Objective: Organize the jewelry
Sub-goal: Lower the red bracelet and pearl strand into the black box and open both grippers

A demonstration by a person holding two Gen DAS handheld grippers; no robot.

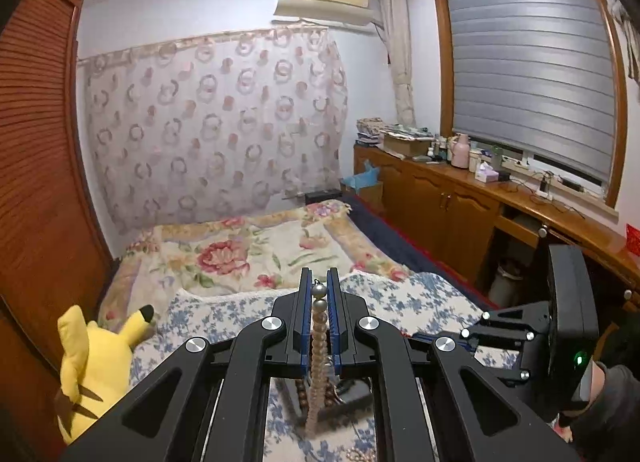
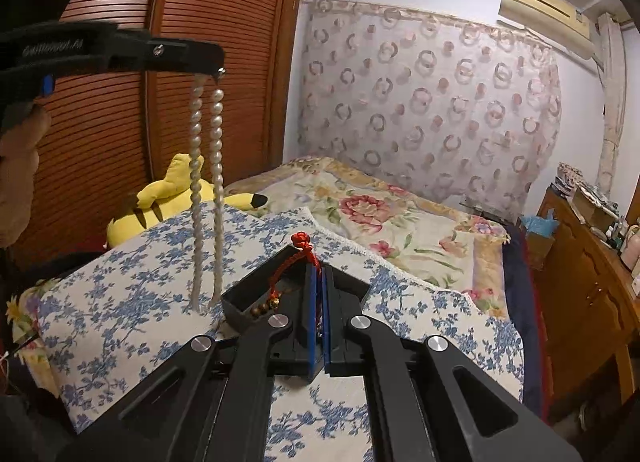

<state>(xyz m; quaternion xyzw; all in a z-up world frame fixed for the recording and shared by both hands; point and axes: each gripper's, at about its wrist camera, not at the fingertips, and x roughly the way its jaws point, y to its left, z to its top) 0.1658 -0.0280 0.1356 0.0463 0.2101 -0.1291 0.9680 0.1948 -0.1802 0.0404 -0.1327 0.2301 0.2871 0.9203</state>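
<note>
Lifting both strands at once, keep them apart: your left gripper [image 1: 319, 292] is clenched on the pearls [image 2: 206, 197], whose loop touches the quilt [image 2: 120, 294]; your right gripper [image 2: 319, 274] pinches the red cord [image 2: 306, 250] above the black box [image 2: 240, 302].

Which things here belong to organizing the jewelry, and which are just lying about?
Job: pearl necklace in left gripper; red cord bracelet in right gripper; black tray.

Lying about: yellow plush toy, tissue box, pink jug.

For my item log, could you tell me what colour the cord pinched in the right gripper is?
Red cord, with a knot, clearest in the right wrist view.
</note>
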